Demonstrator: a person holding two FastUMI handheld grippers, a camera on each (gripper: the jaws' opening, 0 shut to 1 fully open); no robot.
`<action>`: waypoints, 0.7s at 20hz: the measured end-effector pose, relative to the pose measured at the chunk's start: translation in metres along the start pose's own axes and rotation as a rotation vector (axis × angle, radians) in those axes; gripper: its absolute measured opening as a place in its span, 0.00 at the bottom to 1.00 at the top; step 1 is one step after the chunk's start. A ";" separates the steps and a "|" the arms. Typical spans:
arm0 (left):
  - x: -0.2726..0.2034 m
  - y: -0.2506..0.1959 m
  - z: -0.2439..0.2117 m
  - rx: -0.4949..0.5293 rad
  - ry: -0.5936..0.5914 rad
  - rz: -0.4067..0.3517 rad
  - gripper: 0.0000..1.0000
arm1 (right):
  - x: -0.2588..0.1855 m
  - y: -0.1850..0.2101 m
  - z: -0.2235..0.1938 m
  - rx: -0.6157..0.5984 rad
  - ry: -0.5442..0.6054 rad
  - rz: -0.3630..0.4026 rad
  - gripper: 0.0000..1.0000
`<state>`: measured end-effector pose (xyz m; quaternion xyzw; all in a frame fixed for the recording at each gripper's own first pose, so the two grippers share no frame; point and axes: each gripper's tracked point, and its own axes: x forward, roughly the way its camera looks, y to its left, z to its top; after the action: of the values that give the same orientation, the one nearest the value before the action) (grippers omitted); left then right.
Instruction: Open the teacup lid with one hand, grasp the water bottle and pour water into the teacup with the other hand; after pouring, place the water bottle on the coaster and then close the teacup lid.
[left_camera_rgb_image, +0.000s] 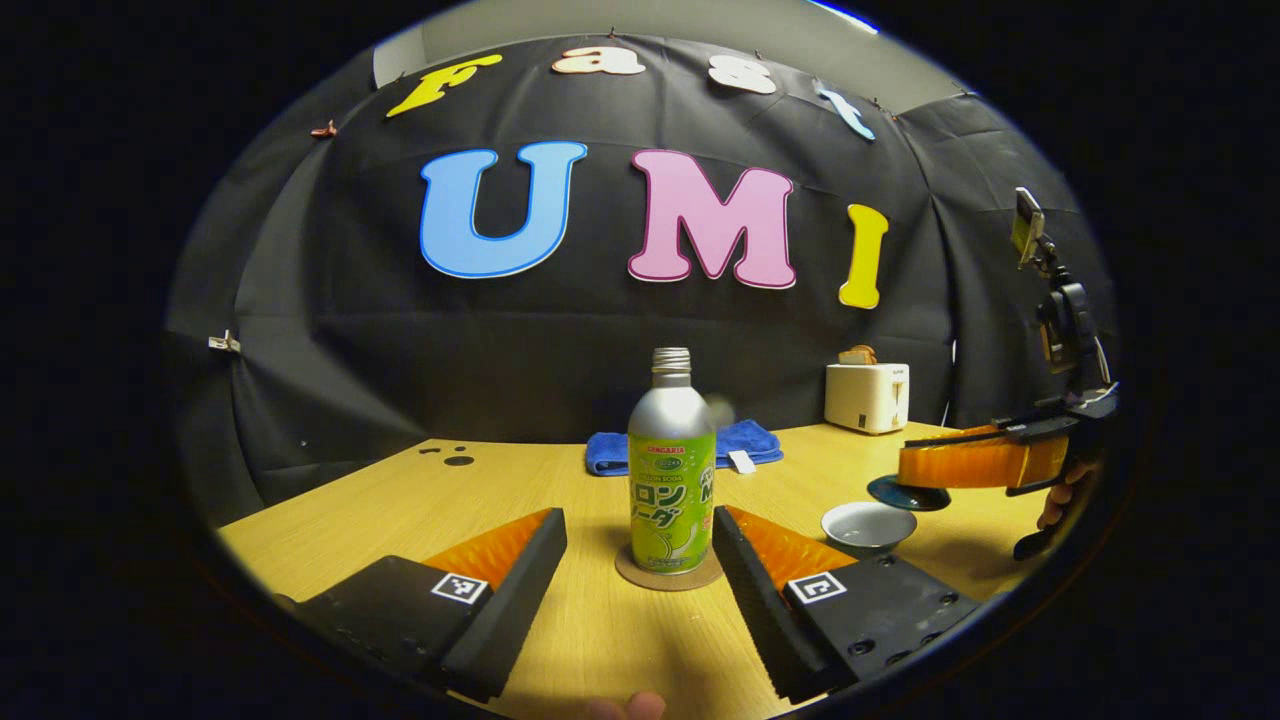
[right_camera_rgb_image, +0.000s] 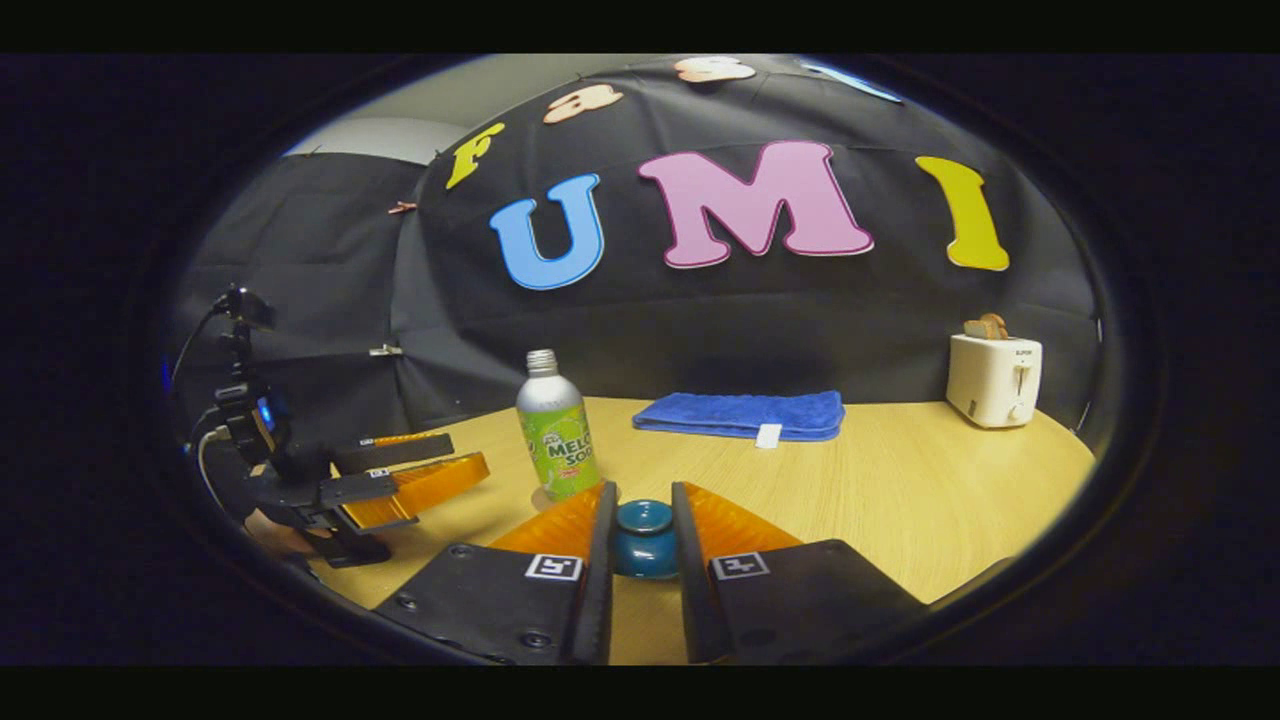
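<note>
Left gripper (left_camera_rgb_image: 640, 545) spread wide around water bottle (left_camera_rgb_image: 671, 470) on coaster (left_camera_rgb_image: 668, 578) at lower centre, apparently untouching, right gripper (right_camera_rgb_image: 643, 520) clamped on teacup lid (right_camera_rgb_image: 643, 538), teacup (left_camera_rgb_image: 868, 524) uncovered lower right.

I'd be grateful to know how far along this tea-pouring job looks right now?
Done: the bottle stands upright on the coaster, between the open left tool. In hand: the right tool holds the lid, above the open cup. Left: closing the cup. Whether water was poured is unclear.
</note>
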<state>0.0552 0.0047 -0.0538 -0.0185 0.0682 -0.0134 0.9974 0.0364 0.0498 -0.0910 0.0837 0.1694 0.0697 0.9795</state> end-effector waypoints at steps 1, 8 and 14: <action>0.000 0.001 0.001 0.000 0.000 -0.002 0.94 | 0.003 0.000 -0.002 -0.001 0.010 -0.004 0.32; -0.001 0.002 0.000 0.001 0.001 0.005 0.94 | 0.021 -0.008 -0.026 -0.040 0.100 -0.039 0.32; 0.000 0.001 -0.001 0.000 0.000 0.015 0.94 | 0.029 -0.008 -0.033 -0.038 0.108 -0.040 0.33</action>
<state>0.0548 0.0058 -0.0550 -0.0178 0.0686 -0.0058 0.9975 0.0532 0.0513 -0.1324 0.0578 0.2223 0.0575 0.9716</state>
